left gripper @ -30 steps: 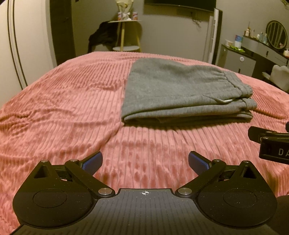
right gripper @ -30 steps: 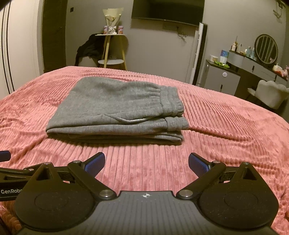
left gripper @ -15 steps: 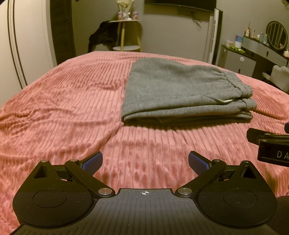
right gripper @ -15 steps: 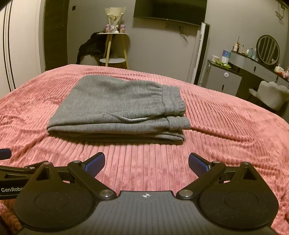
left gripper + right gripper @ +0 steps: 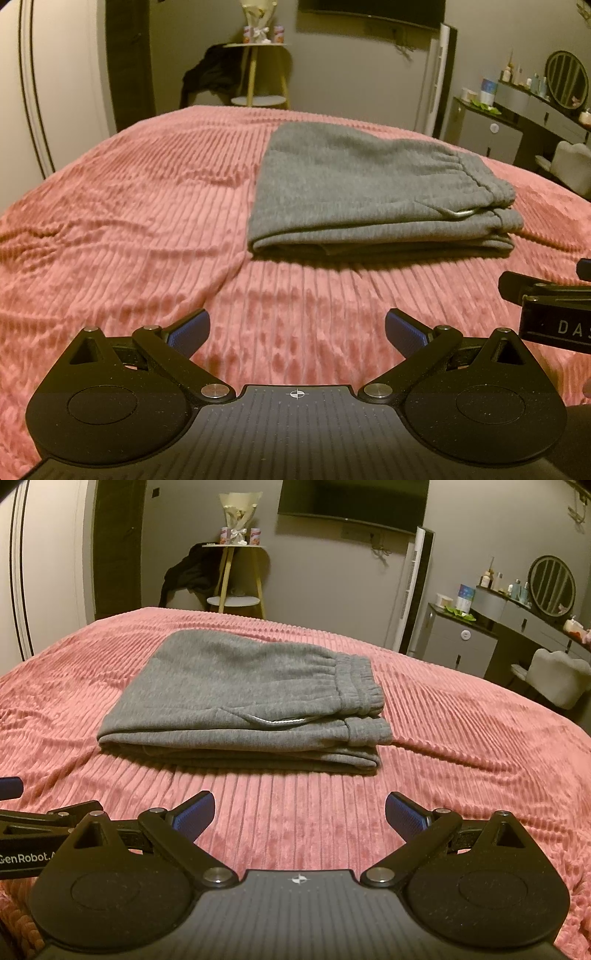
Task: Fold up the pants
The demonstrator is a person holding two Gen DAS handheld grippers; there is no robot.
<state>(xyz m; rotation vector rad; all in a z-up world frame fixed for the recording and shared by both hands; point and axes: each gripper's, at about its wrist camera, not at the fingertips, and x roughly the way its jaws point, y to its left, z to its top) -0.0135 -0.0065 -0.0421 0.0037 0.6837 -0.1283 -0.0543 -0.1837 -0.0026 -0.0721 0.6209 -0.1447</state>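
Note:
Grey sweatpants (image 5: 369, 195) lie folded in a flat rectangular stack on the pink ribbed bedspread (image 5: 129, 229), waistband at the right end; they also show in the right wrist view (image 5: 243, 701). My left gripper (image 5: 297, 332) is open and empty, hovering above the bedspread short of the pants' near edge. My right gripper (image 5: 300, 812) is open and empty too, likewise short of the pants. Each gripper shows at the edge of the other's view, the right one (image 5: 546, 310) and the left one (image 5: 22, 834).
Beyond the bed stand a small round side table (image 5: 236, 576) with dark clothing draped beside it, a white tower fan (image 5: 413, 590), a grey dresser (image 5: 465, 642) with a round mirror, and a pale chair (image 5: 554, 675). A TV hangs on the wall.
Both grippers have tilted or drawn back slightly, so the pants sit a little lower in the right view. The pants have not moved and both grippers stay open.

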